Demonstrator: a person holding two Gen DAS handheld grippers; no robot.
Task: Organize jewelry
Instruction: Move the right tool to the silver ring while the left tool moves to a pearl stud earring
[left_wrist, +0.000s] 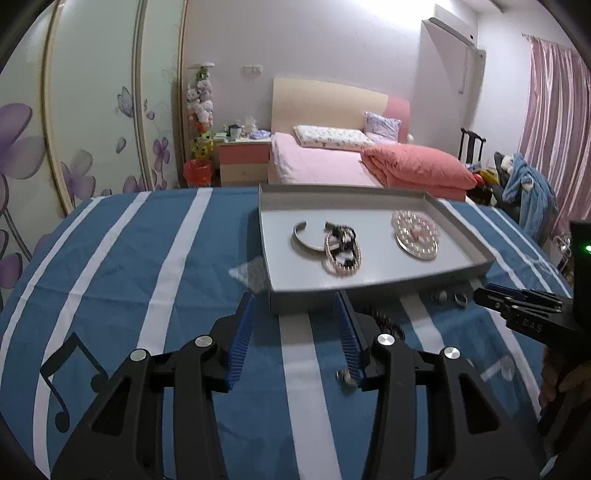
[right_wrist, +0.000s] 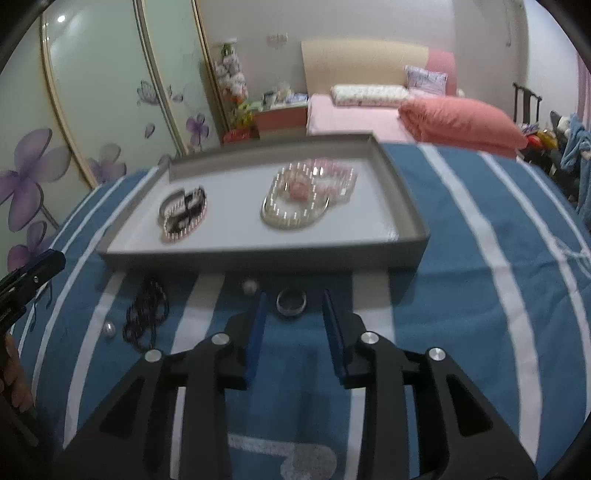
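Dark ring is lying flat on the blue striped cloth over the table, just in front of the grey tray's near wall, and it's sitting just past the tips of the right gripper, roughly centred between them. Right gripper is spread, nothing between the pads; it looks to be lining up on the ring.

To do this pick well: come down steeply so both blue pads are straddling the ring's outer edge, tips near the cloth. It's low and smooth, likely to squirt out or drag fabric if pinched off-centre. Watch the pearl just left of the ring; don't knock it.

Then clear the tray wall before placing; the tray is already carrying a silver cuff, a dark beaded hoop piece and a pink-centred round piece.

Left gripper is spread too, empty, hanging just short of the tray's near wall. A small bead is lying by its right finger, a dark beaded strand nearby. Keep the left clear of the right's path.
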